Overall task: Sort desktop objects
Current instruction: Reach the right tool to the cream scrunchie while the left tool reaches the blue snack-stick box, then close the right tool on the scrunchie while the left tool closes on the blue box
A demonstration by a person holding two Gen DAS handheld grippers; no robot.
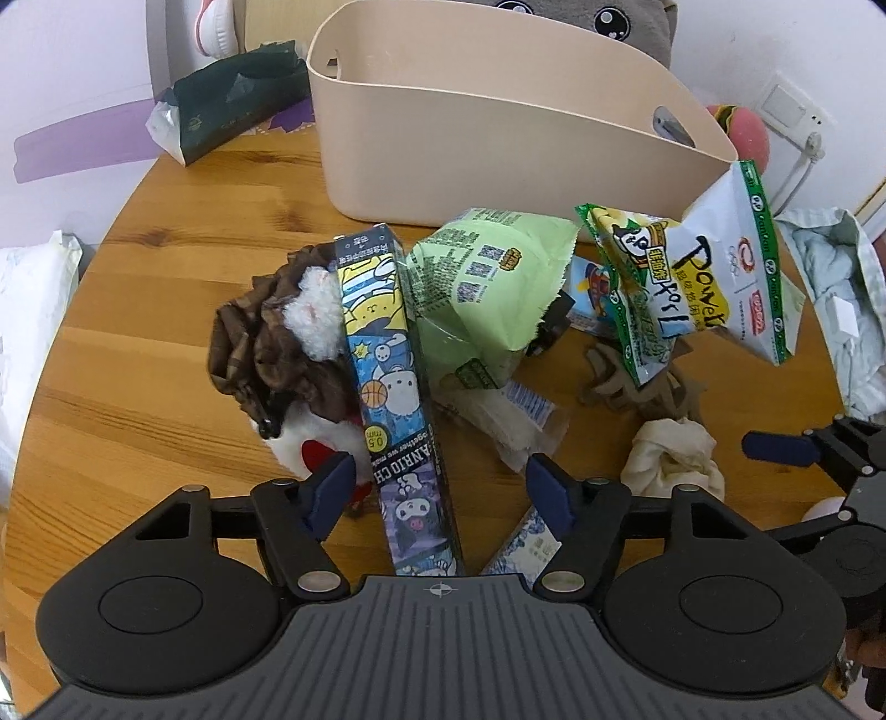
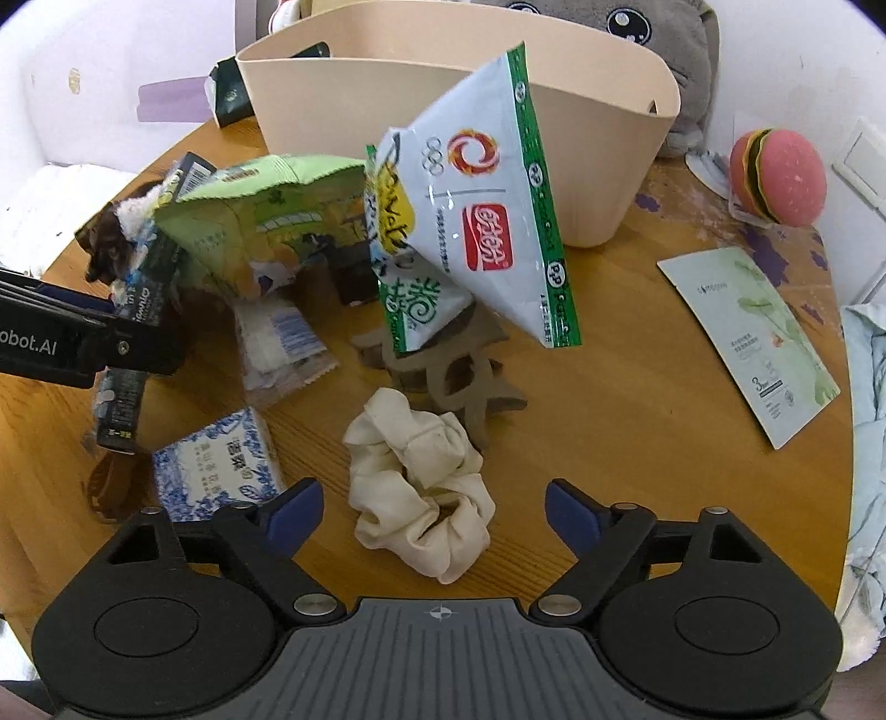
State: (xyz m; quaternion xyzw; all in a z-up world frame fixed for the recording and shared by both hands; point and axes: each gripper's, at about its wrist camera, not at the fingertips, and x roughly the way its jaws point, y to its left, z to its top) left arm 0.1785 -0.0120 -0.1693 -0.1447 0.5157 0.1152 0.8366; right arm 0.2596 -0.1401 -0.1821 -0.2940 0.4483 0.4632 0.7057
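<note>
A long cartoon-printed box (image 1: 396,387) stands tilted between the fingers of my left gripper (image 1: 440,493), whose jaws are open around it and not touching it. A brown scrunchie (image 1: 266,343) and a white plush (image 1: 313,318) lie left of the box. A green snack bag (image 1: 482,277) and a white snack bag (image 1: 714,277) lean in the pile. My right gripper (image 2: 434,512) is open, with a cream scrunchie (image 2: 426,487) between its fingers on the table. The beige bin (image 2: 443,99) stands behind the pile; it also shows in the left wrist view (image 1: 498,122).
A round wooden table (image 1: 155,266) holds the clutter. A blue-patterned tissue pack (image 2: 216,462), a face-mask sachet (image 2: 753,332), a burger toy (image 2: 781,174), a dark green tissue pack (image 1: 232,105) and grey cutout letters (image 2: 454,376) lie around. A grey plush (image 2: 653,33) sits behind the bin.
</note>
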